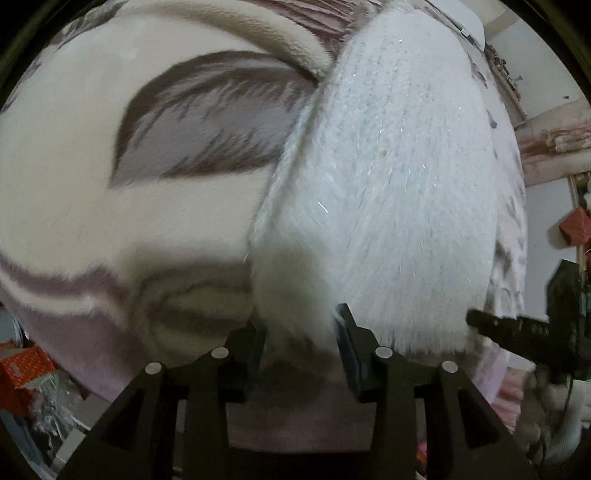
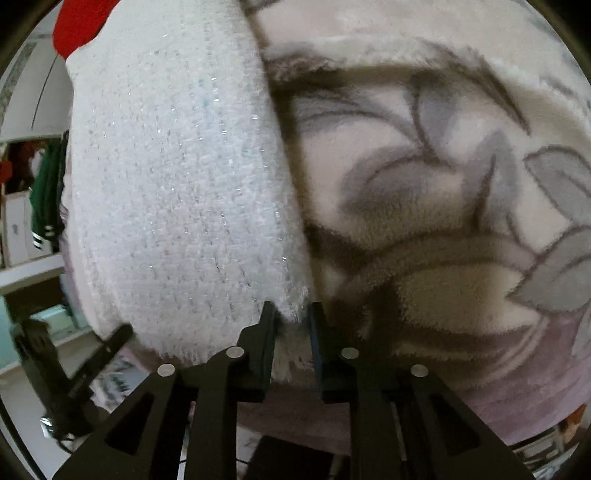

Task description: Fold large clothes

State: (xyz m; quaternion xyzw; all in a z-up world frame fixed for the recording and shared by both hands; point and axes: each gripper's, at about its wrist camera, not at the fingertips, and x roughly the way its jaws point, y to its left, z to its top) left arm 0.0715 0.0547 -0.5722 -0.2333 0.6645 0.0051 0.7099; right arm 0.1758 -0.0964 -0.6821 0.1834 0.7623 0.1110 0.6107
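Note:
A white fluffy knit garment (image 1: pixel 388 177) with glinting threads lies on a cream plush blanket (image 1: pixel 74 166) printed with grey leaves. My left gripper (image 1: pixel 299 325) points steeply down at the garment's near corner, and the fuzzy hem fills the gap between its black fingers. In the right wrist view the same garment (image 2: pixel 177 184) fills the left half. My right gripper (image 2: pixel 291 314) is nearly closed, pinching its lower right corner over the blanket (image 2: pixel 424 184). The black frame of the right gripper (image 1: pixel 532 328) shows at the left wrist view's right edge.
Orange patterned boxes (image 1: pixel 26 369) and crumpled plastic lie below the blanket's left edge. A red box (image 1: pixel 574 225) hangs by the wall at right. Green clothing (image 2: pixel 46 192) and white shelves stand at the left, and a red cloth (image 2: pixel 77 22) lies beyond the garment's far end.

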